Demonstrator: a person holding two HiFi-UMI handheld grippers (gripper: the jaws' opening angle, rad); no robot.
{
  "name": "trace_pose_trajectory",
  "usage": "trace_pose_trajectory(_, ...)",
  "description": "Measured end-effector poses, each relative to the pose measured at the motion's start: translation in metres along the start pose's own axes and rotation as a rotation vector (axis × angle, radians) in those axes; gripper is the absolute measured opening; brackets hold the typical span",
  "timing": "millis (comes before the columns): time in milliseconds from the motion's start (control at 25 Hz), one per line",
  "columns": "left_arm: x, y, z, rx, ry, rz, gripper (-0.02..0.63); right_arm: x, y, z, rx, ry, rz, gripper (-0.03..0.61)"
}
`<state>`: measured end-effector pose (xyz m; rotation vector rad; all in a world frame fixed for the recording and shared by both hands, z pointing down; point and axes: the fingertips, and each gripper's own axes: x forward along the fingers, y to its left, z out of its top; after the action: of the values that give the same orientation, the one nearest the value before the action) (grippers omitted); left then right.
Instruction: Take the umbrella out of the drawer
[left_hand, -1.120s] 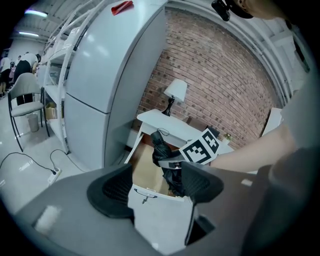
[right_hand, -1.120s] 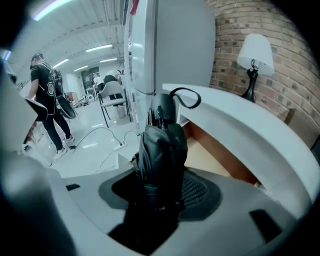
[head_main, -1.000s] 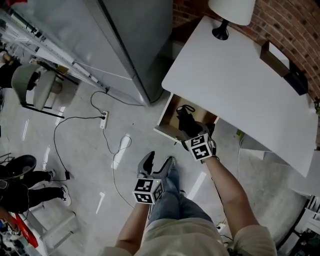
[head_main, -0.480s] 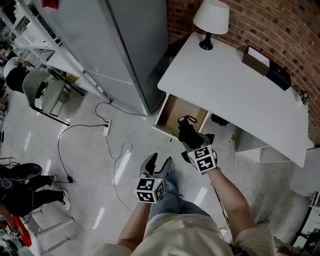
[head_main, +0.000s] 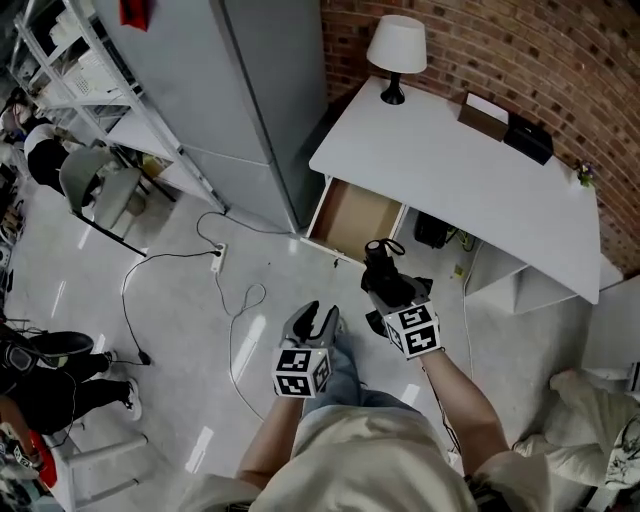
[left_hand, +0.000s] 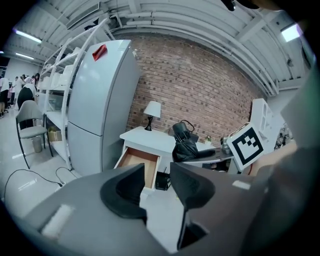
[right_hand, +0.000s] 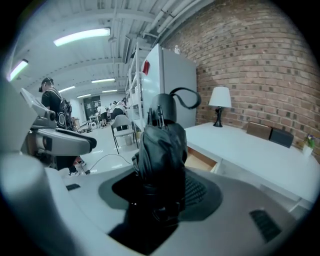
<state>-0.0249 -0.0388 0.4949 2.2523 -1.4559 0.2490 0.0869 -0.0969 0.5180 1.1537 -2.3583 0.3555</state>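
I am holding the right tongs (head_main: 388, 292) closed on the folded black umbrella (head_main: 378, 262). The pads are pressing on the bundled fabric, and the wrist loop is pointing toward the far side. The umbrella is hanging clear of the drawer (head_main: 352, 218), above the floor (head_main: 180, 300) and just on the near side of the drawer's open front. The drawer is standing pulled out from the left end of the white bench (head_main: 470, 170), showing a bare wooden bottom. I am carrying the left tongs (head_main: 313, 318) to the left of the right tongs, apart from the umbrella. Its jaws have just been closing; they are standing partly apart and gripping nothing. A white-shaded lamp (head_main: 396, 48) is standing at the far left corner of the bench.
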Motion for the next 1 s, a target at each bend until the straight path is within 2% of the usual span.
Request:
trace_pose_trajectory(360,-0.055,-0.048,-0.011,0.064,-0.02,-0.031,0.095,-0.095,0.032,-0.007,0.086,-0.098,-0.036,0.232)
trace_pose_trajectory(560,-0.079,-0.069,-0.021,0.081,-0.035,-0.035,0.06,-0.138,0.043,-0.014,0.082,-0.133,-0.05,0.232)
trace_pose_trajectory(1000,-0.104,-0.084,-0.023,0.093,-0.069,-0.036,0.012,-0.188,0.049,-0.026,0.105,-0.188,-0.089,0.232)
